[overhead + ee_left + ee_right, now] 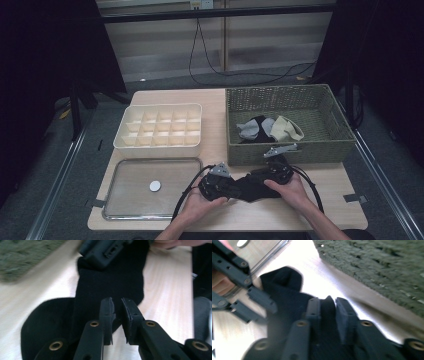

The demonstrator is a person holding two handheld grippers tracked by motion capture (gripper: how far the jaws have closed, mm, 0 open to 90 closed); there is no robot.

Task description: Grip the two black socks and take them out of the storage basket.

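On the counter [330,187], the woven basket [287,150] sits at one o'clock, the compartment box [159,145] at eleven, the clear lid [130,187] at eight. At six o'clock lies the black sock [248,188]. The left gripper [117,307] and right gripper [327,305] each pinch it with nearly closed jaws.

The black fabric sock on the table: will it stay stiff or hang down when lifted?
The black fabric sock lies flat and creased on the wooden table, so it would probably droop. It looks thin, likely light. It seems unlikely to roll.
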